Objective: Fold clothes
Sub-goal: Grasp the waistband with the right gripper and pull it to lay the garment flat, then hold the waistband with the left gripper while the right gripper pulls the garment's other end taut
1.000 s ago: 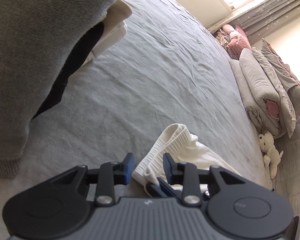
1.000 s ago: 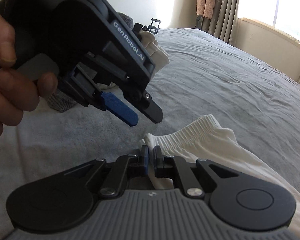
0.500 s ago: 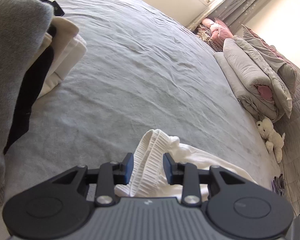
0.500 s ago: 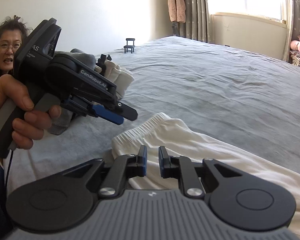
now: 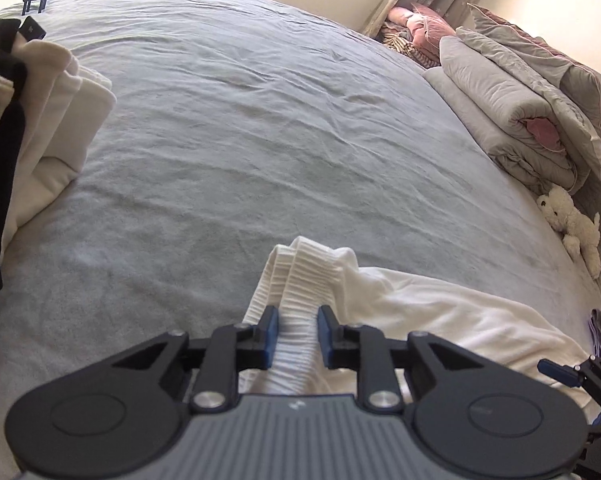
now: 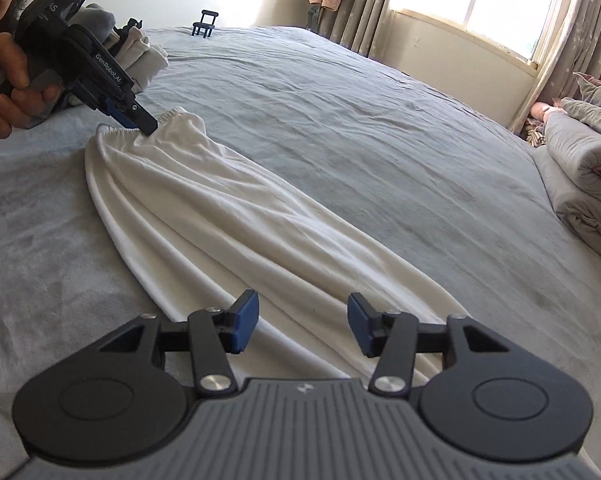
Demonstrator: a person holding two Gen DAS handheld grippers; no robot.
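Right gripper: fingers apart, poised over near end of white garment lying stretched on grey bed. Left gripper: fingers clamped on ribbed waistband. Folded clothes stack at 10 o'clock; rolled duvet, plush toy at 2 o'clock; curtained window beyond.

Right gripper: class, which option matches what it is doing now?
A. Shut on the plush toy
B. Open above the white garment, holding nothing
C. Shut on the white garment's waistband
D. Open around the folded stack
B: the right gripper has its jaws spread wide over the white garment, gripping nothing.
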